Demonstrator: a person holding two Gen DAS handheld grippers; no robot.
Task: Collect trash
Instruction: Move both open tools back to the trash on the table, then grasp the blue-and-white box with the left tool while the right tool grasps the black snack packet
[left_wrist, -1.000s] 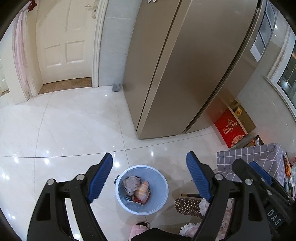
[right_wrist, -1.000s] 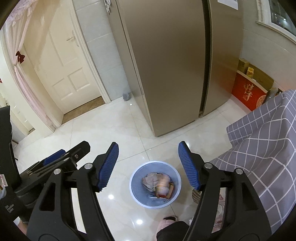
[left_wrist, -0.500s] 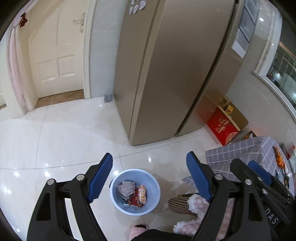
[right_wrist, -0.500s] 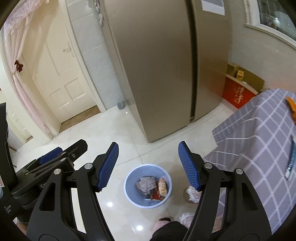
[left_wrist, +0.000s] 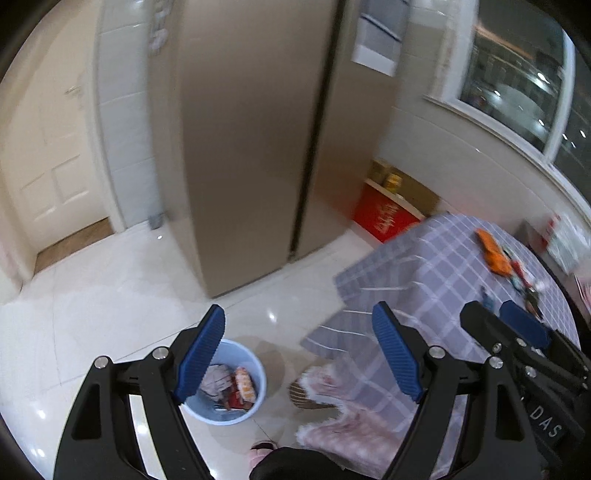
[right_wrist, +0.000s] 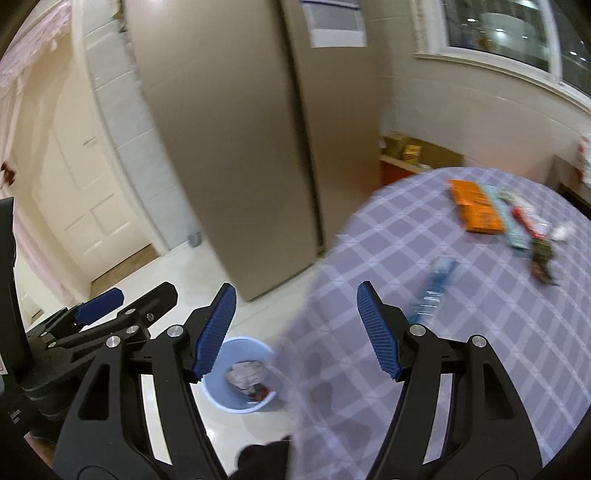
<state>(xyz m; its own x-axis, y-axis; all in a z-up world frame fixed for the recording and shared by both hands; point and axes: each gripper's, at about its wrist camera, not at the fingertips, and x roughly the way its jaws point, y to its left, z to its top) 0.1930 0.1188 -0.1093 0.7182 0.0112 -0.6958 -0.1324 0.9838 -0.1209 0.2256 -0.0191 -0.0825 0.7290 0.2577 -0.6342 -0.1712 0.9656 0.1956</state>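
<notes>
A pale blue bin (left_wrist: 226, 418) stands on the floor with crumpled wrappers (left_wrist: 229, 384) inside; it also shows in the right wrist view, bin (right_wrist: 228, 399). My left gripper (left_wrist: 298, 325) is open and empty, high above the floor between bin and table. My right gripper (right_wrist: 297, 295) is open and empty over the table's near edge. On the checked tablecloth (right_wrist: 443, 350) lie an orange packet (right_wrist: 476, 210), a blue wrapper (right_wrist: 436, 291), a light blue wrapper (right_wrist: 514, 229) and dark wrappers (right_wrist: 541, 260). The orange packet (left_wrist: 493, 252) is in the left view too.
A tall bronze fridge (left_wrist: 258, 147) stands behind the bin, a white door (left_wrist: 48, 166) to its left. A red box (left_wrist: 384, 218) sits by the wall under a window (left_wrist: 517, 74). Pink fringed fabric (left_wrist: 332, 391) hangs below the table edge (left_wrist: 369, 280).
Both views have swung right and risen, from over the bin toward the table. The table top with its wrappers has come into sight. Both sets of jaws stand as wide as before.
</notes>
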